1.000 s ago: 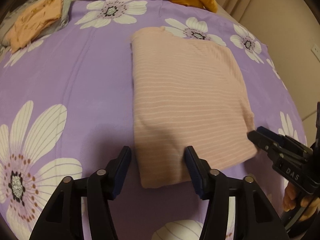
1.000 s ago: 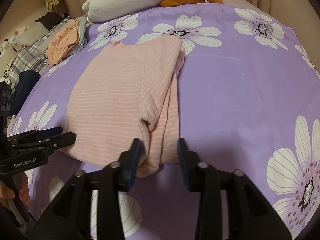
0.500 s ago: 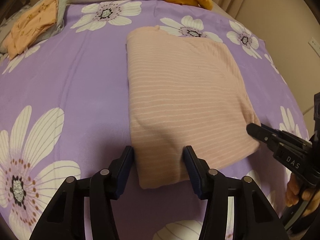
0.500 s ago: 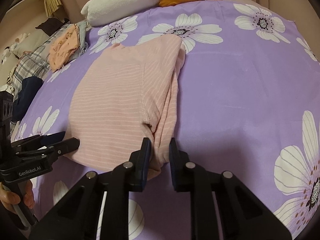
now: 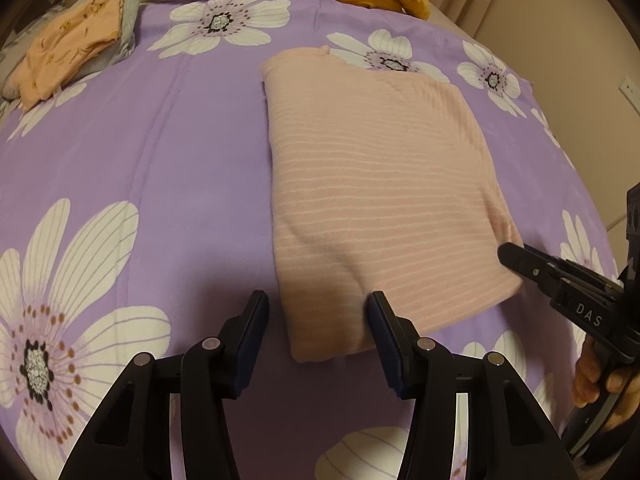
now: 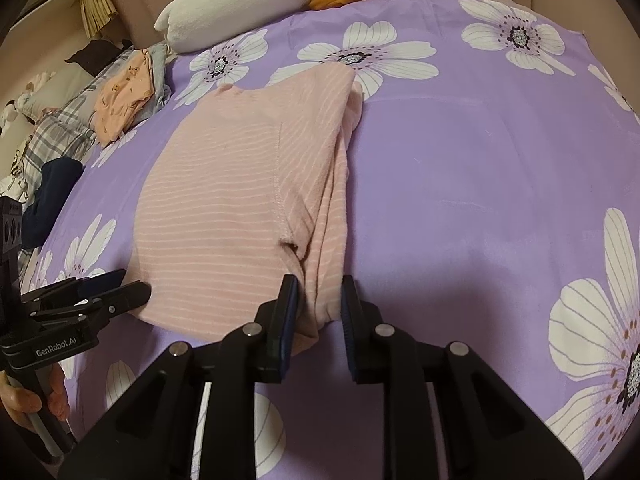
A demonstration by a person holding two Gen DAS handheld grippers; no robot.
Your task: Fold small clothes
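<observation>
pink striped garment (image 5: 380,200) lies folded on the purple bed cover (image 5: 160,168), long axis running away from both grippers | left gripper (image 5: 316,320) spread, straddling near-left corner without pinching | right gripper (image 6: 316,304) just narrowed, pinching near-right corner layers | likely next: lift near edge toward the far edge

Since a second ago the right gripper (image 6: 316,304) has closed its jaws onto the pink striped garment's (image 6: 224,216) near corner, then seemingly eased slightly apart.
</observation>
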